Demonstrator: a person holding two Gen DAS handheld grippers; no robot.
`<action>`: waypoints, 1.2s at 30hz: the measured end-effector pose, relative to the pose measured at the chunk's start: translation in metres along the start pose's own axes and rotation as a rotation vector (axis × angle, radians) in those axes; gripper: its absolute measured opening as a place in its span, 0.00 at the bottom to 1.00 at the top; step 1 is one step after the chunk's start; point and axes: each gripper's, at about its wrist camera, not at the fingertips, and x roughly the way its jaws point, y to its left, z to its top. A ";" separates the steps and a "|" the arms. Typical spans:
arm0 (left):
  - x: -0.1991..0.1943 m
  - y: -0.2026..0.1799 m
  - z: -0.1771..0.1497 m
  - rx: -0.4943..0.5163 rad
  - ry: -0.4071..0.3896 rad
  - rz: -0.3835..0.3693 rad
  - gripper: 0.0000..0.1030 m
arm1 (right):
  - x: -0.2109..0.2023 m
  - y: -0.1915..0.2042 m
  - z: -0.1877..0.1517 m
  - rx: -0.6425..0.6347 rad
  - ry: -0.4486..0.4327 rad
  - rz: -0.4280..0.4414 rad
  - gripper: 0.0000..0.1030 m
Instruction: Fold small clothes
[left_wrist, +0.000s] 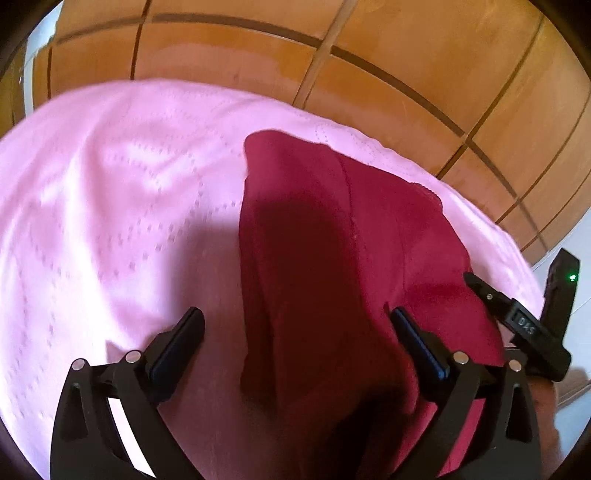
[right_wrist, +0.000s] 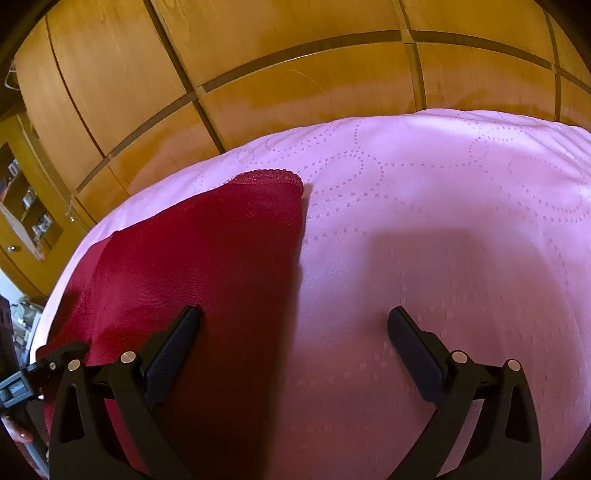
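Observation:
A dark red garment (left_wrist: 332, 258) lies folded on a pink quilted bedspread (left_wrist: 110, 203). My left gripper (left_wrist: 297, 317) hangs open above it, the left finger over the pink cover and the right finger over the red cloth; nothing is pinched. In the right wrist view the red garment (right_wrist: 207, 258) shows a stitched hem at its far corner. My right gripper (right_wrist: 295, 321) is open too, straddling the garment's right edge, with its left finger over the red cloth and its right finger over the bedspread (right_wrist: 443, 221). Part of the right gripper (left_wrist: 517, 321) shows at the garment's right side.
Wooden wardrobe panels (left_wrist: 258, 55) rise just behind the bed's far edge, also in the right wrist view as wooden panels (right_wrist: 295, 74). A shelf with small items (right_wrist: 29, 206) stands at the far left. Bare bedspread stretches left of the garment and to its right.

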 end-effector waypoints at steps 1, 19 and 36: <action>0.000 0.000 -0.002 -0.002 0.001 -0.005 0.97 | -0.001 -0.001 0.000 0.002 0.000 0.003 0.97; 0.016 -0.003 0.007 0.047 0.078 -0.140 0.90 | -0.014 -0.014 -0.020 0.183 0.068 0.380 0.66; 0.027 -0.015 0.015 0.139 0.123 -0.177 0.93 | -0.006 -0.009 -0.020 0.156 0.074 0.470 0.66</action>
